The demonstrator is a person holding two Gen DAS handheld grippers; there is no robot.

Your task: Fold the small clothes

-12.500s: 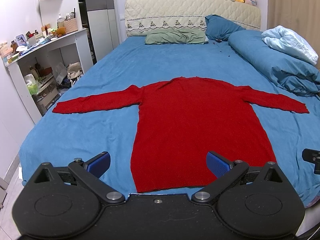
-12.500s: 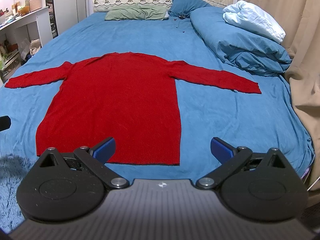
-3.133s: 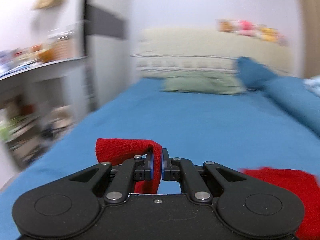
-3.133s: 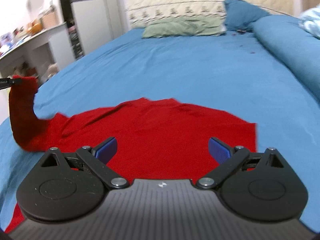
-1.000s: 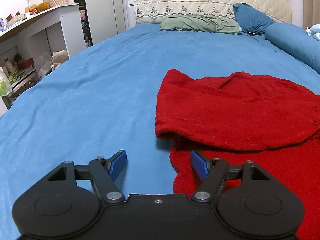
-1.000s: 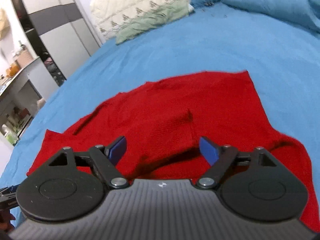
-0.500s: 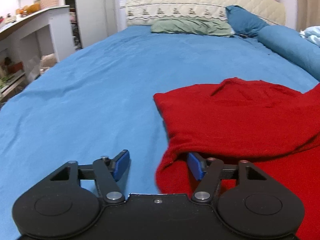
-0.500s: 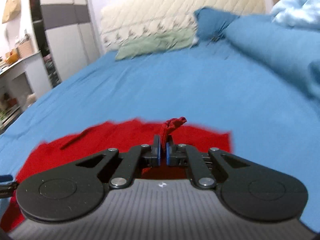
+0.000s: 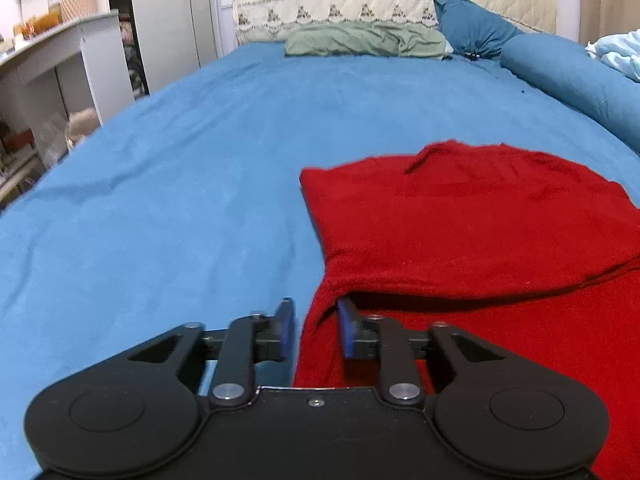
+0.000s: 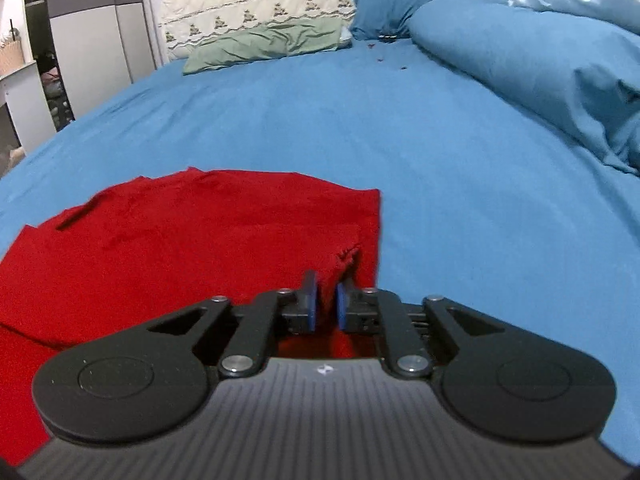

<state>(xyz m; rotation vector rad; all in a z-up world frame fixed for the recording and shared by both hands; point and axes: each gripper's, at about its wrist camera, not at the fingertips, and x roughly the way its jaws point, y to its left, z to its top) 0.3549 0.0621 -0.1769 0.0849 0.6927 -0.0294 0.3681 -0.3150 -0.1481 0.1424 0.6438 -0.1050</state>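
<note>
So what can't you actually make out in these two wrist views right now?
- Red sweater: near part hidden behind the left gripper body; the right edge cuts it off.
- Right gripper: jaws opening, sweater fabric between them; whether the pads touch it is unclear.
- Shelf items, left wrist view: blurred, too small to identify.

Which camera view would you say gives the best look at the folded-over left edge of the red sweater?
The left wrist view: the red sweater fills its right half, and the folded edge runs down between the closing left tongs. The right wrist view shows only the sweater's opposite edge, blurred, with a bit of cloth between the opening right tongs.
</note>
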